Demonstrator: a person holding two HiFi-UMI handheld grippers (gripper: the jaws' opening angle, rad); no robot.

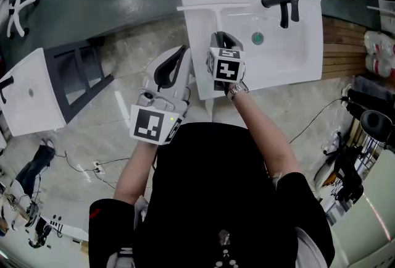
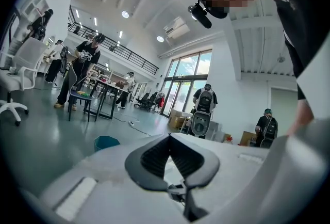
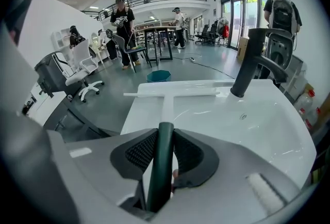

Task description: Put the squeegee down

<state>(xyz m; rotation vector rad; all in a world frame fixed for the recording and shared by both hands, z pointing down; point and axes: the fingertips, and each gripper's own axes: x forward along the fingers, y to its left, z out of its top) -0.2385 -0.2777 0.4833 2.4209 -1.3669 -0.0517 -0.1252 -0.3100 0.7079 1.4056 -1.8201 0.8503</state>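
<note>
Right tongs clamp squeegee; sink beneath it.

Readable text, brands, numbers, signs: none for you to log in any view.

Nearest items, listed so you don't mistake them for lettering:
- Left cube on your left gripper: black-and-white square pattern, no letters or digits.
- Right cube on your right gripper: a like pattern, nothing legible.
</note>
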